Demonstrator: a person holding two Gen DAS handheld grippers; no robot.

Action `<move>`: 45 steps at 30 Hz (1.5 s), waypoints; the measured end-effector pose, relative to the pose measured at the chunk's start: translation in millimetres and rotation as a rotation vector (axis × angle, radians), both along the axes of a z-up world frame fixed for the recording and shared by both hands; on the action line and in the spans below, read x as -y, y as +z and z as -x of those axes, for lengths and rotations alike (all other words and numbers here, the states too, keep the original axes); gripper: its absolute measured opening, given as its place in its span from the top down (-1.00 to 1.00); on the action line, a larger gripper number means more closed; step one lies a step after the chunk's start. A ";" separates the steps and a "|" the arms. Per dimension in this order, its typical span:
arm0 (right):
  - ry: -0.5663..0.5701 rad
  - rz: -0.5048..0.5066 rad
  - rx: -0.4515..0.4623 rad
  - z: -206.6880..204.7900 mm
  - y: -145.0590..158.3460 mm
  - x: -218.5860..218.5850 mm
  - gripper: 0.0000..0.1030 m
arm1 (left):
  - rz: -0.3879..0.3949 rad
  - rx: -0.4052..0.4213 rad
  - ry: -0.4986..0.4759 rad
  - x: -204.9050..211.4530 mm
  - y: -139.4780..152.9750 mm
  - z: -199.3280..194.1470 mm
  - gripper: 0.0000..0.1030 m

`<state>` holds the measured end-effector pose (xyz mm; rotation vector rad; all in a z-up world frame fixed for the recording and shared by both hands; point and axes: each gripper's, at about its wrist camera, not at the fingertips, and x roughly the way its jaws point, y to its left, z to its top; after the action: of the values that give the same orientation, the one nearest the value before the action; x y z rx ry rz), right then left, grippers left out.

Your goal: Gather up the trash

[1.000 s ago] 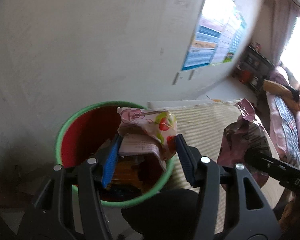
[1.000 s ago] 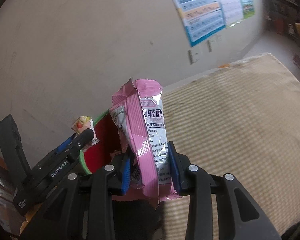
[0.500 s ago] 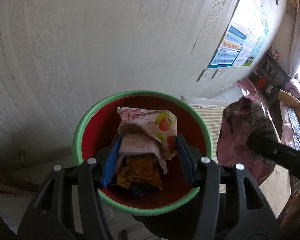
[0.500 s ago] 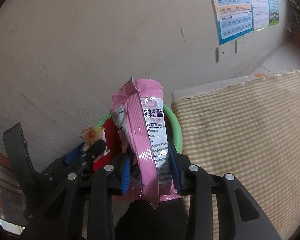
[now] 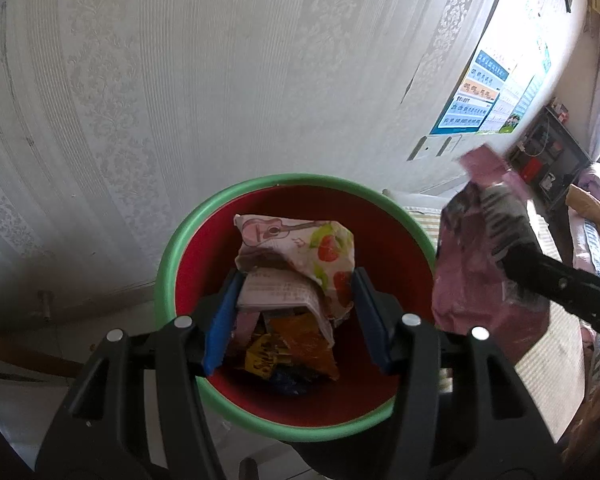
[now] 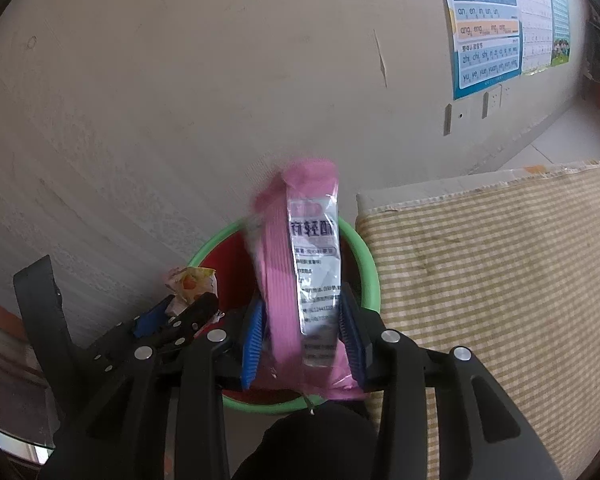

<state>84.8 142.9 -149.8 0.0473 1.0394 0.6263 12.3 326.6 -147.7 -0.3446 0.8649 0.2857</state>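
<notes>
A red bin with a green rim (image 5: 168, 276) stands by the wall; it also shows in the right wrist view (image 6: 370, 272). Orange and yellow wrappers (image 5: 296, 348) lie inside it. My left gripper (image 5: 296, 312) is shut on a crumpled strawberry-print wrapper (image 5: 300, 248) and holds it over the bin's mouth. My right gripper (image 6: 302, 328) is shut on a pink snack wrapper (image 6: 300, 280), blurred, over the bin's right side. That pink wrapper (image 5: 480, 272) shows right of the bin in the left wrist view.
A patterned wall (image 5: 220, 80) rises behind the bin. A checked mat (image 6: 500, 280) lies right of the bin. A blue wall chart (image 6: 488, 24) hangs at the upper right. A dark shelf (image 5: 548, 152) and bedding stand far right.
Both grippers have moved over the bin with their wrappers. The bin now sits lower and fuller in both views. The pink wrapper is blurred and tilting.
</notes>
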 end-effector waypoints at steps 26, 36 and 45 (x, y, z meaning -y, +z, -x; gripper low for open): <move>-0.414 -0.019 0.630 141.2 91.6 213.5 -0.87 | -0.092 0.354 -0.351 187.9 106.2 23.5 -0.90; -0.652 0.057 0.703 156.3 92.0 259.7 -0.87 | -0.271 0.469 -0.301 236.2 155.6 37.7 -0.90; -0.688 0.074 0.685 160.8 80.7 265.6 -0.87 | -0.291 0.433 -0.270 240.3 154.6 43.9 -0.90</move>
<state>-76.0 -122.8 -69.0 0.1106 0.3302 -0.0428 -31.6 86.3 6.9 -0.0112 0.4263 0.0768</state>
